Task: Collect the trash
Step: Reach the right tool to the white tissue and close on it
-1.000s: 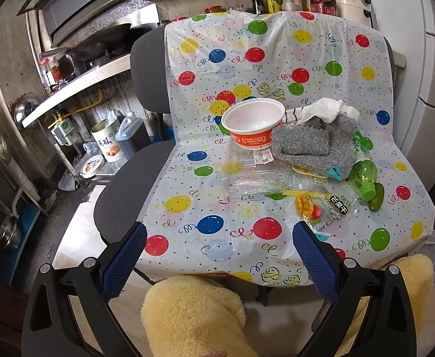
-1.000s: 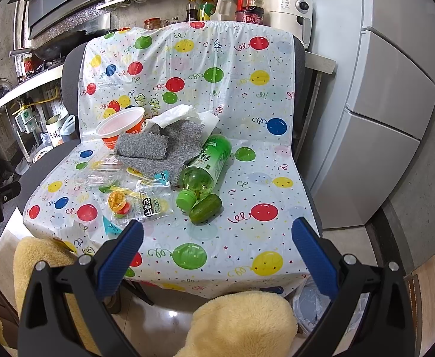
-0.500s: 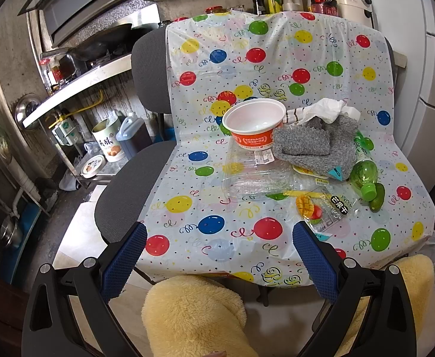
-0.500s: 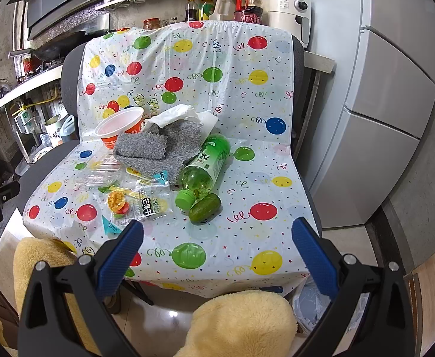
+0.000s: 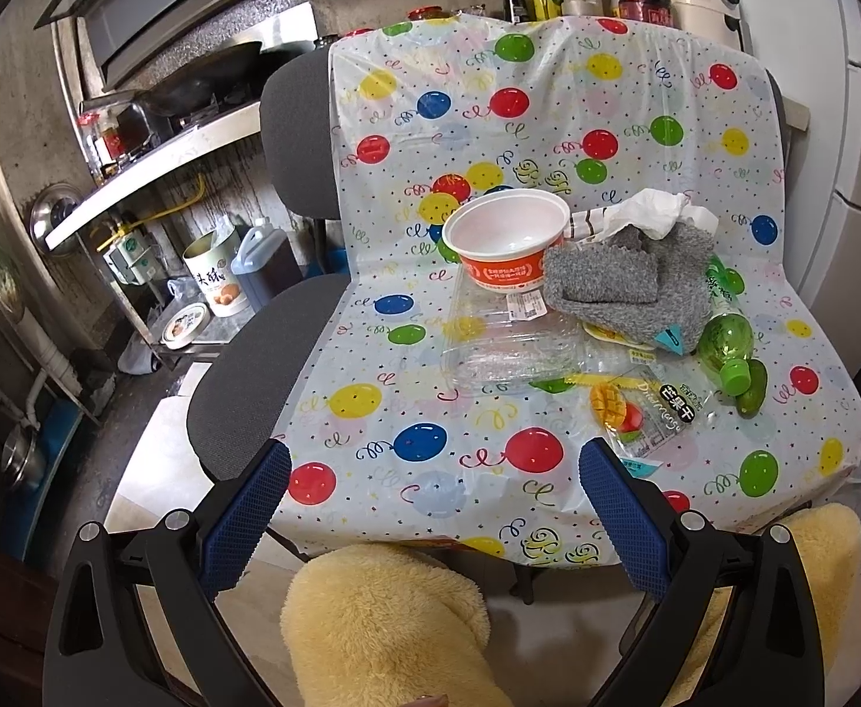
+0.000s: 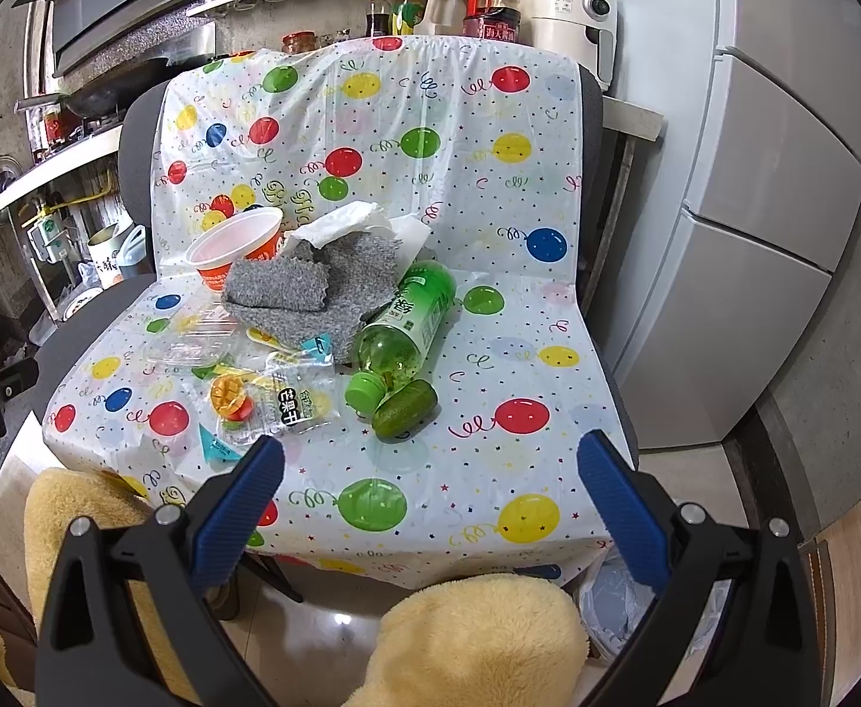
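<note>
Trash lies on a chair seat under a balloon-print plastic sheet. An orange and white paper bowl stands at the back, a clear plastic clamshell in front of it. A grey cloth and white tissue lie to the right. A green bottle lies on its side by a small green fruit. A dried mango wrapper lies near the front. My left gripper and right gripper are both open and empty, in front of the seat's front edge.
A second dark chair stands to the left. A white fridge is on the right. A bin lined with a plastic bag sits on the floor under the front right corner. Fluffy yellow slippers are below the grippers.
Both views have shifted very slightly. The objects on the seat have not moved, and both grippers stay open.
</note>
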`<state>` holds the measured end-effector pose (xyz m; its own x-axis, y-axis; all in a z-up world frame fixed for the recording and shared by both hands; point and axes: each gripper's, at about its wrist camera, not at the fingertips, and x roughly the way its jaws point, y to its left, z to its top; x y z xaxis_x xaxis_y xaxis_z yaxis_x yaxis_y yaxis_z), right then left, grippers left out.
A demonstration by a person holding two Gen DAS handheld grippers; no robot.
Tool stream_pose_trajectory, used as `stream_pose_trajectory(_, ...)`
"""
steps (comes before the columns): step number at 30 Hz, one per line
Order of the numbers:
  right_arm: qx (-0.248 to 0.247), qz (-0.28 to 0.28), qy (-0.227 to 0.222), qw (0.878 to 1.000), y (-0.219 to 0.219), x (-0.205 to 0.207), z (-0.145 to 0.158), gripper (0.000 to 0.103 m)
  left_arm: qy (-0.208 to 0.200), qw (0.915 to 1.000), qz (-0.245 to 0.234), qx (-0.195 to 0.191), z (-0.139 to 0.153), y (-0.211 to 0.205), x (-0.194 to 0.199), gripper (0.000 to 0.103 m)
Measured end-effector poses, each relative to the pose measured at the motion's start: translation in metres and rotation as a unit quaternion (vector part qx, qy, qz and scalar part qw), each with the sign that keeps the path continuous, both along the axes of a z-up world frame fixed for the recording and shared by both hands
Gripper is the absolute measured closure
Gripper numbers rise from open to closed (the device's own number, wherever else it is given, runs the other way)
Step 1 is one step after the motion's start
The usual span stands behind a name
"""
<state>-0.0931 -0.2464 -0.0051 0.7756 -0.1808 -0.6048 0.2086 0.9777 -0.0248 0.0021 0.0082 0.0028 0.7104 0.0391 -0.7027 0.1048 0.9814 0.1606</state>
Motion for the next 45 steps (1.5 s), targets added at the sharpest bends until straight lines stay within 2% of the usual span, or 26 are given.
stream_pose_trajectory(9, -0.005, 0.012, 0.008, 1.0, -0.004, 0.022, -0.016, 0.006, 0.032, 0.9994, -0.007, -0.01, -0.026, -0.005, 0.026, 0.007)
stream_pose_trajectory(15, 0.013, 0.018, 0.007, 1.0, -0.01, 0.047, -0.024, 0.006, 0.051, 0.9976, -0.025, -0.039, -0.044, -0.01, 0.051, 0.007)
stream_pose_trajectory(18, 0.029, 0.03, -0.024, 0.999, -0.013, 0.06, -0.02, 0.006, 0.05, 0.9983, -0.024, -0.016, -0.049, -0.018, 0.064, 0.007)
stream_pose_trajectory(20, 0.023, 0.033, -0.043, 0.998, -0.013, 0.07, -0.016, 0.006, 0.047, 0.9986, -0.022, -0.004, -0.052, -0.019, 0.072, 0.007)
stream_pose_trajectory(24, 0.018, 0.057, -0.03, 0.998, -0.011, 0.099, -0.013, 0.006, 0.03, 0.9985, -0.036, -0.027, -0.053, -0.016, 0.089, 0.007)
stream_pose_trajectory(26, 0.012, 0.071, -0.016, 0.997, -0.007, 0.118, -0.012, 0.006, 0.02, 0.9991, -0.028, -0.024, -0.051, -0.016, 0.1, 0.007)
stream_pose_trajectory(31, 0.029, 0.103, 0.003, 0.994, -0.002, 0.162, -0.008, 0.006, 0.049, 0.9983, -0.014, -0.028, -0.05, -0.014, 0.132, 0.007)
stream_pose_trajectory(32, 0.026, 0.106, 0.004, 0.994, 0.0, 0.17, -0.006, 0.007, 0.049, 0.9984, -0.01, -0.026, -0.049, -0.014, 0.139, 0.007)
stream_pose_trajectory(34, 0.022, 0.114, 0.006, 0.993, 0.002, 0.19, -0.001, 0.019, 0.047, 0.9987, -0.003, -0.022, -0.047, -0.013, 0.149, 0.007)
stream_pose_trajectory(35, 0.023, 0.116, 0.009, 0.993, 0.003, 0.199, 0.001, 0.021, 0.047, 0.9986, -0.003, -0.025, -0.046, -0.012, 0.154, 0.008)
stream_pose_trajectory(40, 0.054, 0.133, 0.026, 0.989, -0.003, 0.251, 0.006, 0.039, 0.037, 0.9987, 0.019, -0.029, -0.046, -0.006, 0.179, 0.008)
stream_pose_trajectory(45, 0.069, 0.11, 0.057, 0.99, -0.016, 0.296, -0.002, 0.04, 0.048, 0.9984, 0.014, -0.026, -0.052, -0.005, 0.195, 0.011)
